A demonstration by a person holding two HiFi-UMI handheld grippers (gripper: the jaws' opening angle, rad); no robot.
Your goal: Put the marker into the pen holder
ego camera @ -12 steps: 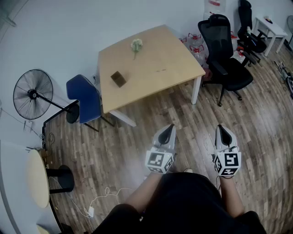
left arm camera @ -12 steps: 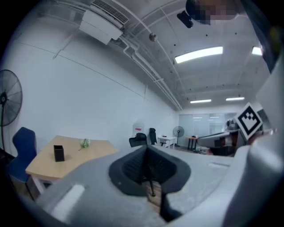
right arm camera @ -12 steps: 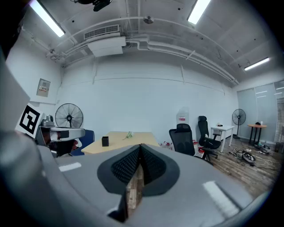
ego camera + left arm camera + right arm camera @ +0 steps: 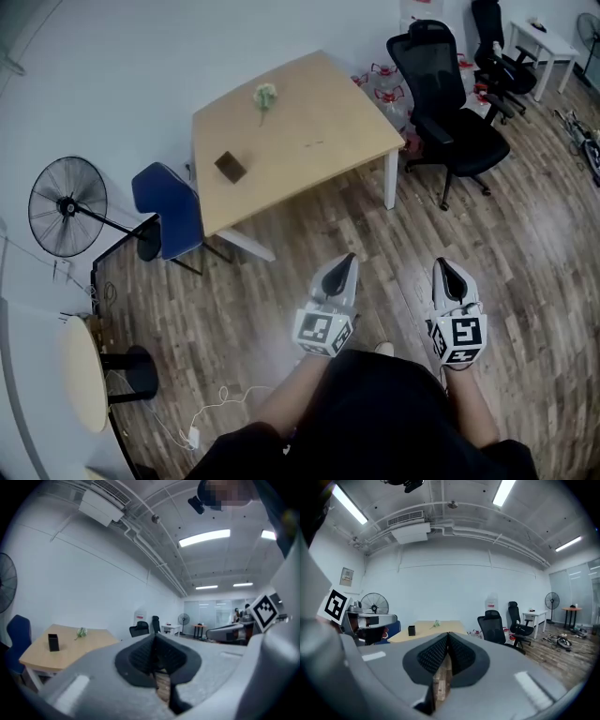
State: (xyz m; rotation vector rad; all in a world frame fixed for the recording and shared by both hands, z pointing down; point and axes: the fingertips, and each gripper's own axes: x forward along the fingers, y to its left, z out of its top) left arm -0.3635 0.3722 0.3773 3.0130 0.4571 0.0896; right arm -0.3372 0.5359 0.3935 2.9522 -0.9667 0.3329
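From the left: the pen holder [image 4: 230, 167] stands near the left edge of the worktop [image 4: 347, 108], well apart from me. The marker [image 4: 312, 143] is, I judge, the thin dark line lying further right on the same worktop (too small to be sure). I carry both tools low in front of my body, over the wooden floor [image 4: 525, 244], since nothing is within reach. The left tool [image 4: 343, 264] has its jaws pressed together on nothing, and the right tool [image 4: 443, 268] is likewise closed and empty. The next step, I reckon, is to walk up and open one tool over the marker.
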